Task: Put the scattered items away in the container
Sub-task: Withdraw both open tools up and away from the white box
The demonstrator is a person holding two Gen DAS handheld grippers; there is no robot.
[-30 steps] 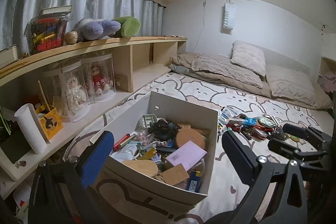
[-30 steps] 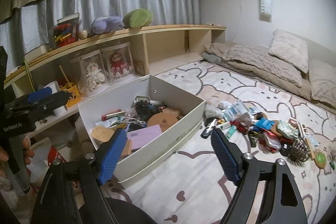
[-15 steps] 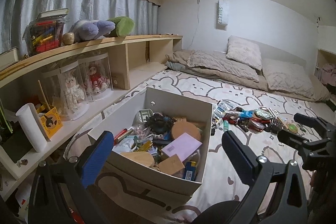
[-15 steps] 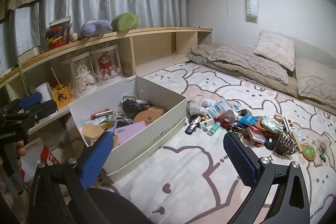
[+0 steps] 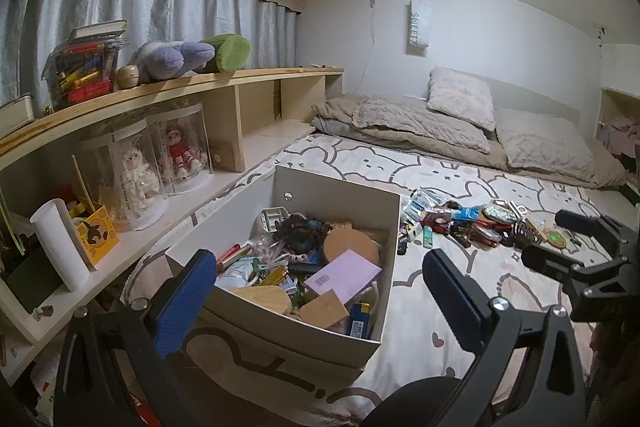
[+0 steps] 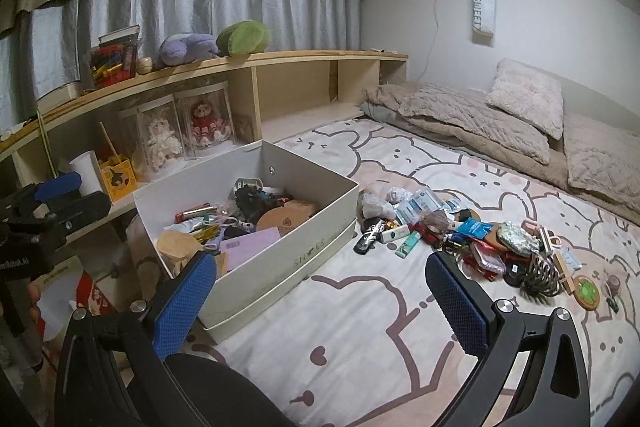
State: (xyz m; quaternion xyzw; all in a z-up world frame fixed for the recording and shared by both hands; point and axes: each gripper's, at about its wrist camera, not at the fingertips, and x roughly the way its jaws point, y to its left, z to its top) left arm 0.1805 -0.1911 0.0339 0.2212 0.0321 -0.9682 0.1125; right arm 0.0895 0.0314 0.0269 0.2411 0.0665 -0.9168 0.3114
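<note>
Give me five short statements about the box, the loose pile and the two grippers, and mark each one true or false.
1. The white box already holds items. True.
2. The right gripper grips a lighter. False: its jaws stand wide open and empty.
3. The scattered pile lies on the bedsheet beside the box. True.
4. The pink card lies in the pile outside the box. False: it lies inside the box.
5. The left gripper is open and empty. True.

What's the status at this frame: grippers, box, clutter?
Left gripper and right gripper open, nothing between fingers. Box part filled. Loose pile on the bedspread beside it, not yet picked. Nothing blocking.
</note>
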